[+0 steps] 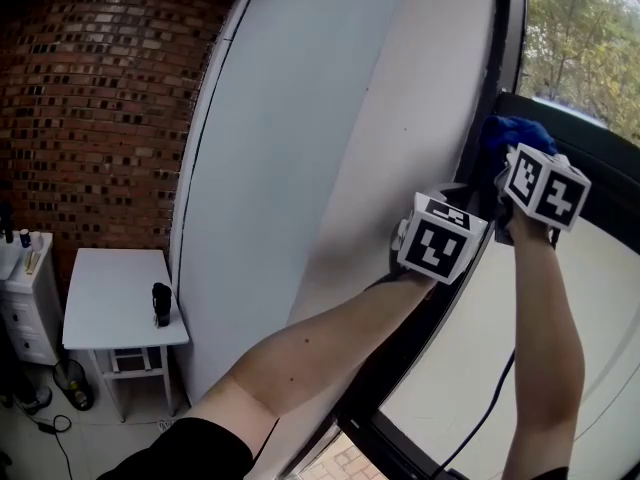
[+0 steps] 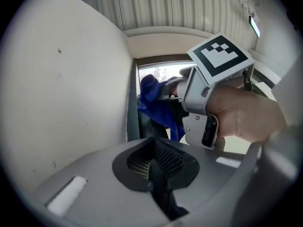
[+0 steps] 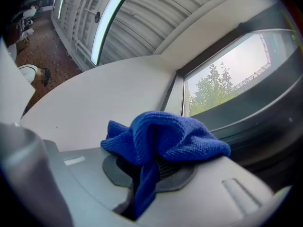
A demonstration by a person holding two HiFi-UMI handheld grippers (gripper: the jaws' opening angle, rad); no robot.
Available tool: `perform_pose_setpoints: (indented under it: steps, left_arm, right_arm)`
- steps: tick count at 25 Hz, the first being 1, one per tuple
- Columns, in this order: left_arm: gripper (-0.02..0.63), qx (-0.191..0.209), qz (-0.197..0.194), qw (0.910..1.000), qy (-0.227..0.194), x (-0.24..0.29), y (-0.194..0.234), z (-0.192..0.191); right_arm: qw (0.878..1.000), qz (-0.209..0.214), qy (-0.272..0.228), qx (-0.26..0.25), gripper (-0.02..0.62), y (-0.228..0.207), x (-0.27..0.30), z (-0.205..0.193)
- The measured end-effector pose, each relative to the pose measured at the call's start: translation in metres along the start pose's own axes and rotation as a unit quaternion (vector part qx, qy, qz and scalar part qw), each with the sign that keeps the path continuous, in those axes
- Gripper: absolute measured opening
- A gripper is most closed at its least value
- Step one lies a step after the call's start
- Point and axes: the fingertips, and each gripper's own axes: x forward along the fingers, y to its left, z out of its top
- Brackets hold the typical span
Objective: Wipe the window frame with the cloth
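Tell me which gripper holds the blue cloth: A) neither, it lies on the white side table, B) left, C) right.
C: its own view shows the right gripper shut on the cloth, up by the window frame; the left gripper is shut on nothing.

Small white table (image 1: pixel 105 303), one small dark object (image 1: pixel 161 304) standing upright near its right edge
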Motion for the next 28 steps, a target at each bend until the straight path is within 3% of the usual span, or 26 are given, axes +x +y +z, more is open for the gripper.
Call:
perform_pose_setpoints:
  steps: [10, 15, 24, 28]
  left_arm:
    - [-0.008, 0.003, 0.000, 0.9999, -0.012, -0.004, 0.002, 0.005]
    - [-0.008, 0.036, 0.012, 0.9993, -0.006, -0.008, 0.003, 0.000]
    - [-0.008, 0.011, -0.025, 0.9996, -0.003, 0.004, -0.006, 0.002]
    - [-0.008, 0.045, -0.044, 0.9980, -0.006, 0.005, -0.020, 0.008]
  right_arm:
    - [0.999, -0.012, 0.015, -0.029, 0.055, -0.001, 0.008, -0.006]
    - [0.998, -0.016, 0.028, -0.050, 0.052, 0.004, 0.006, -0.010]
    - [0.998, -0.022, 0.025, -0.047, 0.052, -0.007, -0.009, -0.010]
    - [0.998, -0.031, 0.029, -0.052, 0.052, -0.017, -0.018, -0.007]
